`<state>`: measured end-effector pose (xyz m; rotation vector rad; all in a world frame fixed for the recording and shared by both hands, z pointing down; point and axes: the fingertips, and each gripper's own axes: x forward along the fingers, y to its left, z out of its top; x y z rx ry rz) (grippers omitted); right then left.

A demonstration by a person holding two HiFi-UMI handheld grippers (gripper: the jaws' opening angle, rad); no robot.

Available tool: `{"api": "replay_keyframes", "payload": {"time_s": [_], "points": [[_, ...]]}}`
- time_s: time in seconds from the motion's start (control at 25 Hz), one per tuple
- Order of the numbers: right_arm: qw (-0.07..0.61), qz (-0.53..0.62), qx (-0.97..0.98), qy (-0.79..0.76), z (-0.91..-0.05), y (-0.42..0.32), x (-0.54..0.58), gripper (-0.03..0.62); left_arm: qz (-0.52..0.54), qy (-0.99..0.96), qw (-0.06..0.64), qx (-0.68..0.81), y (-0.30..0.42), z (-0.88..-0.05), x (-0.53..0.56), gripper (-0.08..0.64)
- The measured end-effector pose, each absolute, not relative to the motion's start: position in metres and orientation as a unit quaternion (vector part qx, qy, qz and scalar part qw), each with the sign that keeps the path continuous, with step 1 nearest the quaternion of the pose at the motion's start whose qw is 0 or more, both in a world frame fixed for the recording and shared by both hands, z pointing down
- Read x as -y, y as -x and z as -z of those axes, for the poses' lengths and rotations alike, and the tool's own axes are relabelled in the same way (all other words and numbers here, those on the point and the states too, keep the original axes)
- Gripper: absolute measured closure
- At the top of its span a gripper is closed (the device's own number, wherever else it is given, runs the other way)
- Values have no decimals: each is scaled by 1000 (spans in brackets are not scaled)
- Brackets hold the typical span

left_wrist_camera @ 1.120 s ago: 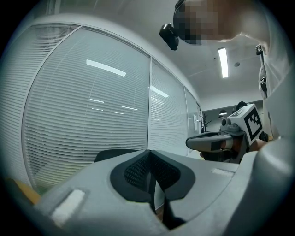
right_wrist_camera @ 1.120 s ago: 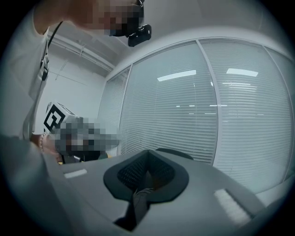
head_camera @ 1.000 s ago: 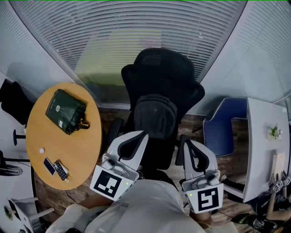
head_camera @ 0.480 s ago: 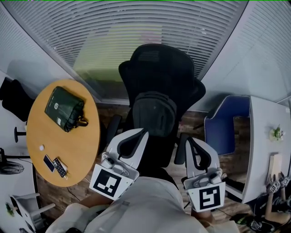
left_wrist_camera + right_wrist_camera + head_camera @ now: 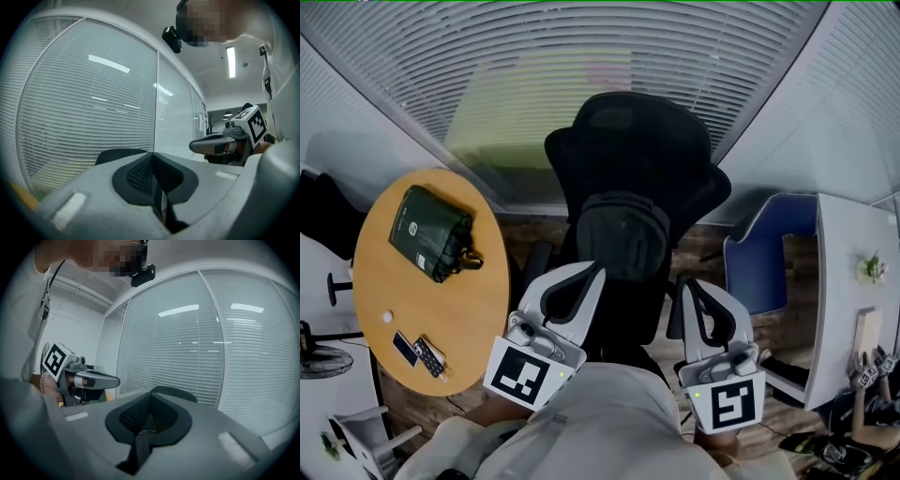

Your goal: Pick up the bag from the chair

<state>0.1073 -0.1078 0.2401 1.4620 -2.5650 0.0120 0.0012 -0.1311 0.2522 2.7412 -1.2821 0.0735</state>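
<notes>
Pale slatted blinds [image 5: 581,66] across a curved run of glass on the far side; brown wood-plank floor [image 5: 517,236] below. In the centre, a black office chair [image 5: 628,141], back to the glass, seat toward the person. On its seat, the bag [image 5: 623,234]: a black backpack, apparently propped upright against the backrest. Long axis running up from seat toward headrest, top end away from the person, front panel facing the grippers.

Left of the chair, near its armrest, a round wooden table [image 5: 441,319] carrying a dark green pouch [image 5: 429,232] and a few small items [image 5: 417,349] by the near rim. Right of the chair, a blue chair [image 5: 764,267] tucked at a white desk [image 5: 853,300], a strip of floor between the two chairs. Open lane straight ahead from the grippers to the bag; tighter on both flanks.

Left gripper [image 5: 596,269] held in front of the seat, jaws pressed together, nothing between them. Right gripper [image 5: 685,282] alongside, apart from the left, likewise closed and empty.
</notes>
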Motion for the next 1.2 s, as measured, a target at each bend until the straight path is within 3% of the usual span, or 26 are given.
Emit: {"api": "replay_keyframes", "payload": {"time_s": [1.2], "points": [[139, -27, 846, -514, -308, -72, 146, 569, -64, -917, 76, 387, 31, -330, 174, 540]]}}
